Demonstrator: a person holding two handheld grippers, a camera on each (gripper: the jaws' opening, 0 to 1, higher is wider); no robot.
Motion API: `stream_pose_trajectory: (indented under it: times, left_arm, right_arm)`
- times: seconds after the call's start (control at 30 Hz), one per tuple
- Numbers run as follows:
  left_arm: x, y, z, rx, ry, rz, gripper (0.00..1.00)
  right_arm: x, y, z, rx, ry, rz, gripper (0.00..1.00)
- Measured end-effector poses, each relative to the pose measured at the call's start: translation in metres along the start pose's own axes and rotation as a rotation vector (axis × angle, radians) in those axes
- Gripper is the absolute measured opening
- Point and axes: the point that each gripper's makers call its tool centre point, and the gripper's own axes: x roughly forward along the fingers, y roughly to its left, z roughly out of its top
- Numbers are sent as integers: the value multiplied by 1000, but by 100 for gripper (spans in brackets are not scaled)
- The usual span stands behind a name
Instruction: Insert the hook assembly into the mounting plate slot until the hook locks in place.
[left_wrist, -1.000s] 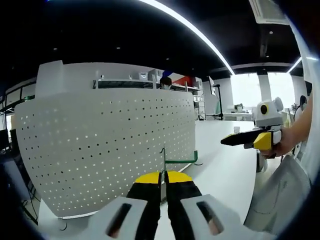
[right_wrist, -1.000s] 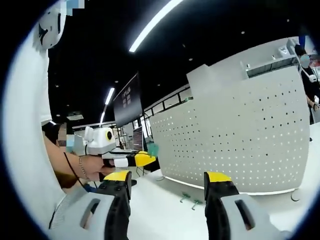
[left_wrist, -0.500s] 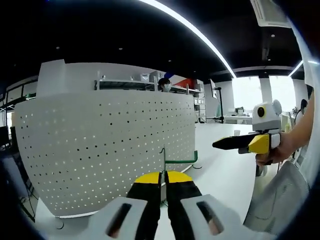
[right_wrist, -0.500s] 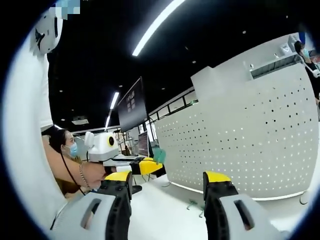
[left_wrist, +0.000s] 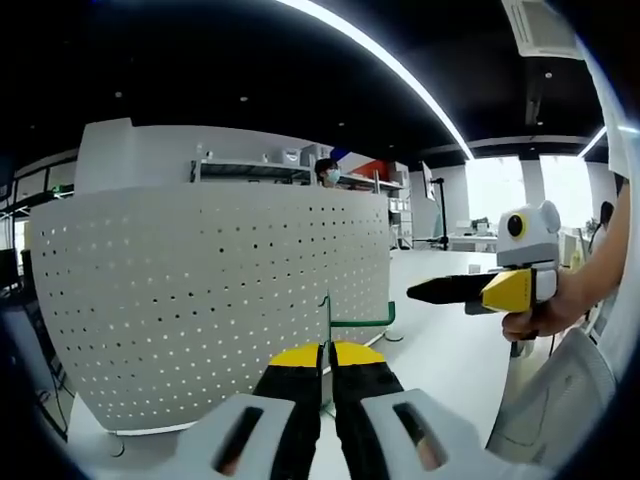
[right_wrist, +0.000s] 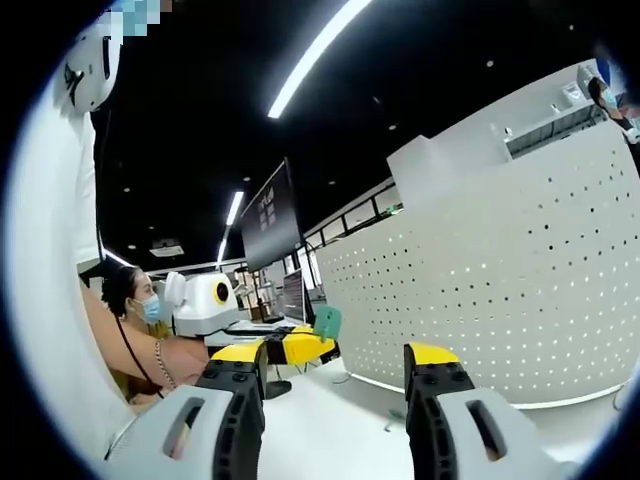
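- Your left gripper (left_wrist: 326, 352) has two jaws with yellow tips, black middle sections and pale grey bases, each base cut with a dark slanted oblong slot.
- Your right gripper (right_wrist: 335, 358) is built the same: yellow caps, ribbed black blocks below, then grey housings with dark slots.
- Seen from the left gripper view, your right gripper (left_wrist: 432, 291) runs from a black nose into a yellow block, then a white section.
- You wear a thin bracelet (right_wrist: 160, 359) at the wrist.
- Your garment (right_wrist: 50, 300) is white, with a ribbed knit hem low in both views.
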Motion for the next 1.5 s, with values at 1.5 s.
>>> stream_pose_trajectory:
  times: [1.5]
  left_arm:
    - [3, -8, 6, -15, -22, 2, 2]
  right_arm:
    - [54, 8, -1, 61, 4, 47, 23]
